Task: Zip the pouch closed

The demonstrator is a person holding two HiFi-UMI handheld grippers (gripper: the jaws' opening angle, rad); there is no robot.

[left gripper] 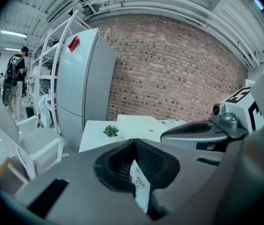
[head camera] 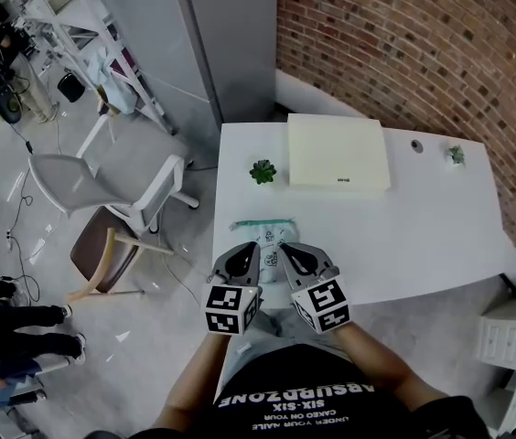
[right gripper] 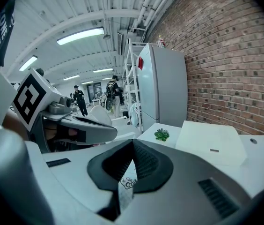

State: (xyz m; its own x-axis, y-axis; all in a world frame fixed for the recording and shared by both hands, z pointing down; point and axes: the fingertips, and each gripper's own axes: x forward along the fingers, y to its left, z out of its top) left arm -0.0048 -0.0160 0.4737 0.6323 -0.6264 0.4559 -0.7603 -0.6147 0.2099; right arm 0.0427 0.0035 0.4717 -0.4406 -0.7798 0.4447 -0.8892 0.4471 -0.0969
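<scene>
A small white pouch (head camera: pixel 265 233) with dark prints and a green zip edge lies near the front edge of the white table (head camera: pixel 423 236). My left gripper (head camera: pixel 252 249) and right gripper (head camera: pixel 283 249) sit side by side at the pouch's near edge and point toward it. In the left gripper view the jaws of the left gripper (left gripper: pixel 135 142) are shut, with a strip of the printed pouch (left gripper: pixel 139 184) caught between them. The right gripper (right gripper: pixel 133 142) looks the same, shut on a strip of the pouch (right gripper: pixel 127 185). The grippers hide the pouch's near half.
A flat cream box (head camera: pixel 338 151) lies at the back of the table, with a small green plant (head camera: pixel 263 171) to its left. Another small plant (head camera: pixel 456 155) stands at the far right by the brick wall. A white chair (head camera: pixel 102 186) and a brown seat (head camera: pixel 101 252) stand left of the table.
</scene>
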